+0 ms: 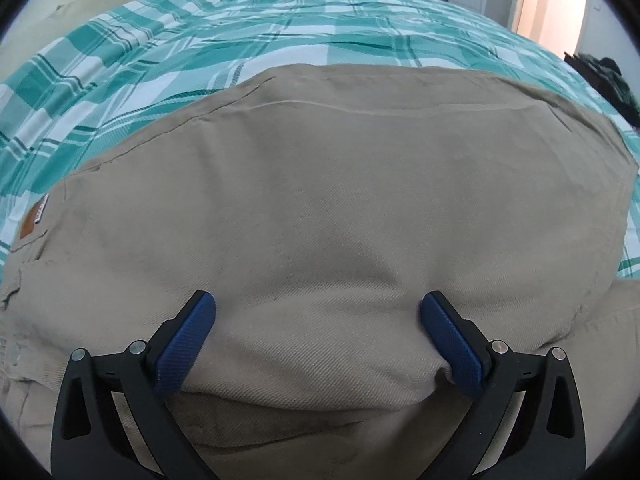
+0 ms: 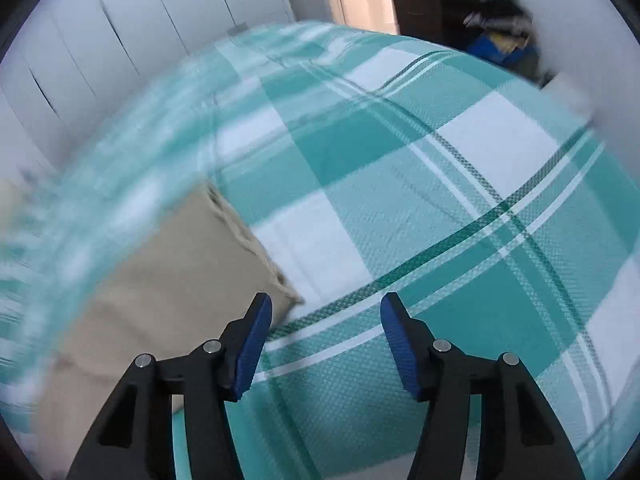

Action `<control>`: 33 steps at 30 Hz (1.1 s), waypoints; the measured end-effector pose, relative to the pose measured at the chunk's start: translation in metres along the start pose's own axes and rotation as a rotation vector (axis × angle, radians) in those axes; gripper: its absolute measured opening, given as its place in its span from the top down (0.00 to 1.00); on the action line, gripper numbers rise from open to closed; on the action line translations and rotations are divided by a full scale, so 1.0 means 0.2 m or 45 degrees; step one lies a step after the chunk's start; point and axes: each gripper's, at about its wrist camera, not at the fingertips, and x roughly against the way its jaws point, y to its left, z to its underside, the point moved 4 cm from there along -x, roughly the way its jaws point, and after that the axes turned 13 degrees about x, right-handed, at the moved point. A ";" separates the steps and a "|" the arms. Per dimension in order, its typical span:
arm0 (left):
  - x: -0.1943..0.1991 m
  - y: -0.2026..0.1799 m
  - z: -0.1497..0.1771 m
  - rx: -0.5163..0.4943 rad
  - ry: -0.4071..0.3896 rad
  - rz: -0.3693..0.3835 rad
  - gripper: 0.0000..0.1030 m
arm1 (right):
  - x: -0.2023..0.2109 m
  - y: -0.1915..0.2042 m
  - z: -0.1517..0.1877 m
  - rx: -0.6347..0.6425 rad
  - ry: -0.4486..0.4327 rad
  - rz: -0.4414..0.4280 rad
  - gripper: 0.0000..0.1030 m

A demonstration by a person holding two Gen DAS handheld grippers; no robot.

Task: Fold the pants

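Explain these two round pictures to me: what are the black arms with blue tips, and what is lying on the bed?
Each picture comes from a camera on a hand-held gripper that a person carries, looking along its two blue-tipped fingers. The left hand-held gripper is open, its fingers resting on tan pants spread over a green checked bedcover. The right hand-held gripper is also open and empty, above the bedcover beside the pants' frayed hem. Its picture is blurred. Nothing is held.
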 end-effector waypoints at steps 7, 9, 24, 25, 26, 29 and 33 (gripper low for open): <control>0.01 -0.01 0.01 0.003 -0.021 0.000 0.01 | -0.27 0.17 0.08 -0.183 0.149 -0.453 0.48; 0.01 -0.01 0.01 0.003 -0.030 -0.003 0.01 | -0.31 0.17 0.03 -0.265 0.057 -0.418 0.52; 0.00 -0.01 0.01 0.003 -0.030 -0.018 0.01 | 0.80 1.06 0.68 1.207 0.064 -0.767 0.95; 0.00 -0.01 0.00 0.000 -0.029 -0.023 0.01 | 0.78 0.94 0.73 1.192 0.096 -0.702 0.95; 0.00 -0.02 0.00 -0.002 -0.028 -0.027 0.01 | 0.73 0.77 0.75 1.117 0.136 -0.561 0.95; 0.01 -0.02 -0.01 0.005 -0.006 -0.048 0.01 | 0.56 0.34 0.74 0.835 0.247 -0.210 0.81; 0.13 -0.01 0.00 0.022 0.068 -0.147 0.01 | 0.57 0.12 0.72 0.751 0.256 0.224 0.21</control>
